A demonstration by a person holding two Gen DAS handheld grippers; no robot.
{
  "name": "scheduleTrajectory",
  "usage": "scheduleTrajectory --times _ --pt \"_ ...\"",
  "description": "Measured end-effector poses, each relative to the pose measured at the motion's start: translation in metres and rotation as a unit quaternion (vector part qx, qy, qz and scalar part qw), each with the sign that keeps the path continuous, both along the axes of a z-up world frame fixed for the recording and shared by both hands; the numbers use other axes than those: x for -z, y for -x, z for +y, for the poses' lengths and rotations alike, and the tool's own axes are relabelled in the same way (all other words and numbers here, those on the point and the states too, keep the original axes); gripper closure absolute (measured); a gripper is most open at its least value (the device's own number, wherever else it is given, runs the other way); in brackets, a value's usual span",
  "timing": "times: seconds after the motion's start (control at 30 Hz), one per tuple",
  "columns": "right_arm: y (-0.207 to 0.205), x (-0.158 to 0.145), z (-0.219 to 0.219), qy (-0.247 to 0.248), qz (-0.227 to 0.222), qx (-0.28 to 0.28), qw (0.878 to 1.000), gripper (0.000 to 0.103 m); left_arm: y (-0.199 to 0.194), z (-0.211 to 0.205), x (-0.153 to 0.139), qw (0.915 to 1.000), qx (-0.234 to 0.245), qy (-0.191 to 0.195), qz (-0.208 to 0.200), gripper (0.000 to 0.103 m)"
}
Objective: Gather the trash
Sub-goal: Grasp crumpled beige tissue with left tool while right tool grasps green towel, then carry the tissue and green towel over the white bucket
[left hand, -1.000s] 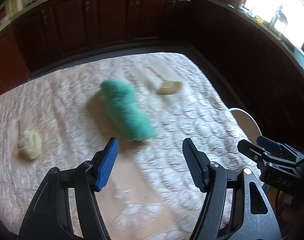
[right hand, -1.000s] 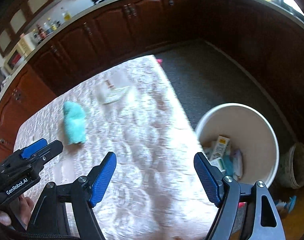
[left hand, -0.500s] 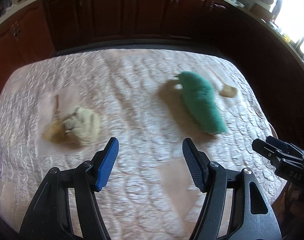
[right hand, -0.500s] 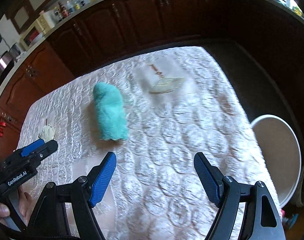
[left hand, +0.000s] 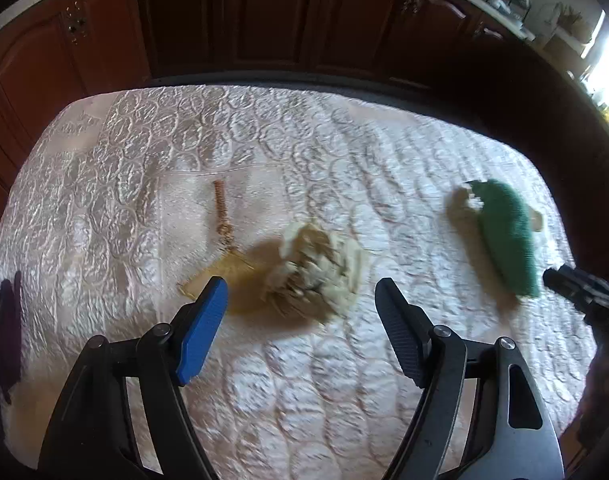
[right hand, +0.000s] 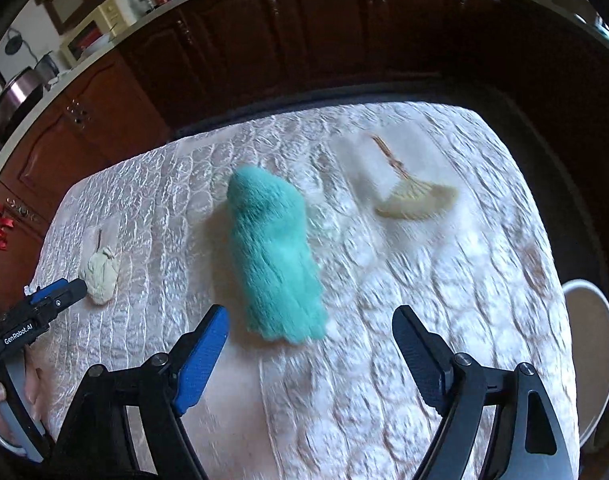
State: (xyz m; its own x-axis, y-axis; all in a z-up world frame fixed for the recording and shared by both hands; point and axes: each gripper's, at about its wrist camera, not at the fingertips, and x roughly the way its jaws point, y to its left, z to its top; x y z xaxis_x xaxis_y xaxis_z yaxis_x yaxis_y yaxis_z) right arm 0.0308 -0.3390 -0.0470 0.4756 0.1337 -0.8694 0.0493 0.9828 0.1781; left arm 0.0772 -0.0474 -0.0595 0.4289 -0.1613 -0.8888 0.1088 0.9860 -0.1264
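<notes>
A crumpled cream paper wad (left hand: 316, 268) lies on the quilted white tablecloth (left hand: 304, 380), partly over the straw end of a small hand broom (left hand: 221, 210). My left gripper (left hand: 300, 286) hovers just short of the wad, its jaws opening and its pads touching nothing. A fuzzy teal cloth (right hand: 276, 256) lies lengthwise in front of my right gripper (right hand: 310, 314), whose jaws are also opening and hold nothing. The same cloth (left hand: 504, 236) shows at the right of the left wrist view. The wad (right hand: 100, 276) sits far left in the right wrist view.
A second small broom (right hand: 412, 196) lies beyond the teal cloth. The rim of a white bin (right hand: 592, 344) shows past the table's right edge. Dark wooden cabinets (left hand: 288, 16) run behind the table. A hand holds the left gripper (right hand: 52, 300) at the left edge.
Both grippers have swung left across the table and lower. The wad came from the far left to just ahead of the left fingers. The teal cloth now fronts the right gripper, and the bin slid to the edge.
</notes>
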Motion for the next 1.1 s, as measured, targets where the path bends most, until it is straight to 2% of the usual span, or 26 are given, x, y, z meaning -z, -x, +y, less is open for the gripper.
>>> scheduleTrajectory --times 0.2,0.3,0.33,0.37,0.4,0.47,0.5,0.53,0.73,0.9,0.93,1.1 --pt "-0.031 0.009 0.012 -0.005 0.004 -0.016 1.000 0.020 -0.012 -0.004 0.016 1.0000 -0.004 -0.004 0.007 0.028" --pt "-0.047 0.017 0.022 0.000 0.010 -0.024 1.000 0.020 -0.016 -0.005 0.021 0.9998 -0.002 0.014 0.014 0.031" --pt "-0.052 0.019 0.024 0.002 0.010 -0.023 1.000 0.020 -0.017 -0.007 0.023 0.9997 -0.001 0.018 0.016 0.039" --pt "-0.055 0.021 0.025 0.003 0.008 -0.021 1.000 0.020 -0.018 -0.009 0.024 0.9997 0.001 0.015 0.018 0.052" --pt "-0.059 0.023 0.026 0.002 0.006 -0.021 1.000 0.020 -0.020 -0.011 0.027 0.9997 0.004 0.012 0.022 0.059" --pt "-0.063 0.027 0.028 -0.005 0.007 -0.019 1.000 0.036 -0.021 -0.015 0.029 0.9995 0.008 0.016 0.026 0.072" --pt "-0.064 0.029 0.028 -0.012 0.012 -0.020 1.000 0.059 -0.021 -0.015 0.029 0.9994 0.010 0.022 0.025 0.074" --pt "-0.065 0.031 0.028 -0.029 0.015 -0.020 0.999 0.061 -0.019 -0.016 0.027 0.9992 0.014 0.029 0.024 0.075" --pt "-0.033 0.009 0.024 -0.033 -0.013 -0.031 0.999 0.064 -0.001 -0.034 0.004 0.9971 0.052 0.056 0.004 0.077" --pt "0.006 -0.015 0.001 -0.049 -0.039 -0.016 0.998 0.064 0.016 -0.075 -0.013 0.9941 0.089 0.061 -0.008 0.077" --pt "0.011 -0.018 -0.005 -0.050 -0.041 -0.013 0.998 0.064 0.020 -0.082 -0.015 0.9924 0.100 0.066 -0.028 0.077" --pt "0.054 -0.035 -0.041 -0.046 -0.053 0.019 0.997 0.064 0.042 -0.125 -0.029 0.9875 0.141 0.059 -0.041 0.077"
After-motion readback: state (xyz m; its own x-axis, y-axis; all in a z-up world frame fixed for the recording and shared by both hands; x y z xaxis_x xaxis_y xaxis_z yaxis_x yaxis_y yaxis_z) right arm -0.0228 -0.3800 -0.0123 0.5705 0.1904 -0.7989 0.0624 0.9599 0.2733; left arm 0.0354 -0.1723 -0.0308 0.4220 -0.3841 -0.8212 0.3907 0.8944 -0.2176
